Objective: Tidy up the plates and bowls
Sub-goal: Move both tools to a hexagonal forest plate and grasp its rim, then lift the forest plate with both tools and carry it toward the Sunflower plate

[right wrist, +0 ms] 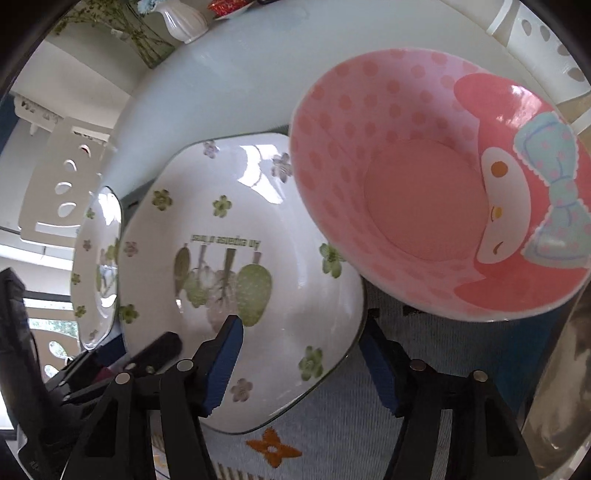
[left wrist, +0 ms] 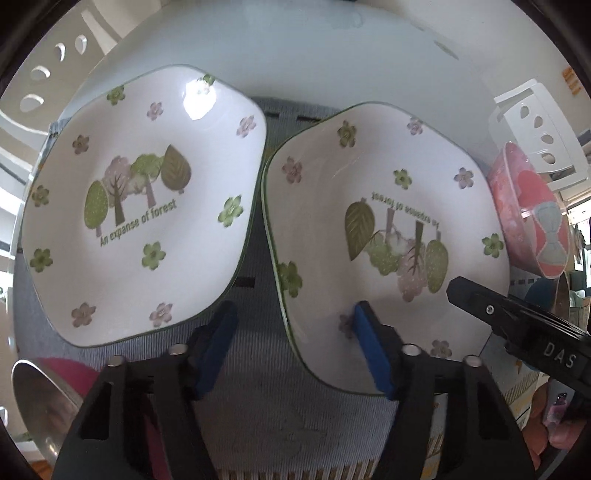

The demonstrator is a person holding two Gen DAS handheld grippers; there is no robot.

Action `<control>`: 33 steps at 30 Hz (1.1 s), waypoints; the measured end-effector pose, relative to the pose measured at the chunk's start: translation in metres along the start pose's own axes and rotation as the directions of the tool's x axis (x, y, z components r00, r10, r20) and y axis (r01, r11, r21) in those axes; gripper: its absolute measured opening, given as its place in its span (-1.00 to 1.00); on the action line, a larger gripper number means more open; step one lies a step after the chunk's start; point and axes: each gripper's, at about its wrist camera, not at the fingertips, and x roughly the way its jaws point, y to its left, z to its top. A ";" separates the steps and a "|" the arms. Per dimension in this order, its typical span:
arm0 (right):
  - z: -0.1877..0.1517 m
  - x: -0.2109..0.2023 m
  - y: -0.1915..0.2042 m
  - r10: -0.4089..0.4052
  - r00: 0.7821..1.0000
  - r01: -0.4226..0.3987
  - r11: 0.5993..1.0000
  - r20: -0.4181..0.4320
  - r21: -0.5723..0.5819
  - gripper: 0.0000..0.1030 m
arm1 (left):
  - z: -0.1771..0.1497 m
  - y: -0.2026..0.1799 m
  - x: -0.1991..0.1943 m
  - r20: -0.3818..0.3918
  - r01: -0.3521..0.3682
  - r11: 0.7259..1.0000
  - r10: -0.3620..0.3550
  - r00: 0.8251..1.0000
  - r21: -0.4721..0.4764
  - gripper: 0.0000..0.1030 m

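Note:
Two white square plates with a forest print lie side by side on a woven mat. In the left wrist view they are the left plate (left wrist: 140, 206) and the right plate (left wrist: 384, 240). My left gripper (left wrist: 295, 350) straddles the right plate's near-left rim, with one blue pad over the plate and the other over the mat; neither pad presses. In the right wrist view my right gripper (right wrist: 301, 363) straddles the same plate's (right wrist: 258, 258) near-right rim, open. A pink cartoon bowl (right wrist: 424, 184) leans over that plate's far edge.
The grey-blue mat (left wrist: 258, 387) lies on a glossy white table (left wrist: 295, 55). A metal bowl (left wrist: 40, 398) sits at the lower left and the pink bowl (left wrist: 532, 214) at the right. White chairs (right wrist: 62, 184) and a white vase (right wrist: 184, 18) stand around the table.

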 end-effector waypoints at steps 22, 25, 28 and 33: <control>-0.047 -0.009 0.003 0.004 0.999 -0.006 0.999 -0.038 -0.051 -0.40 | -0.038 -0.030 -0.013 -0.022 0.008 0.999 -0.007 1.000 0.034 -0.46; -0.054 -0.012 0.003 0.014 0.999 -0.016 0.998 -0.038 -0.053 -0.41 | -0.045 -0.023 -0.016 -0.033 0.035 0.999 -0.034 0.999 0.015 -0.46; -0.055 -0.014 0.007 0.001 0.999 -0.004 0.998 -0.039 -0.064 -0.41 | -0.054 -0.021 -0.022 -0.031 0.028 0.999 -0.027 0.999 0.024 -0.46; -0.062 -0.018 0.008 -0.010 0.999 0.007 0.998 -0.045 -0.066 -0.41 | -0.068 -0.016 -0.031 -0.034 0.038 0.999 -0.037 0.999 0.021 -0.46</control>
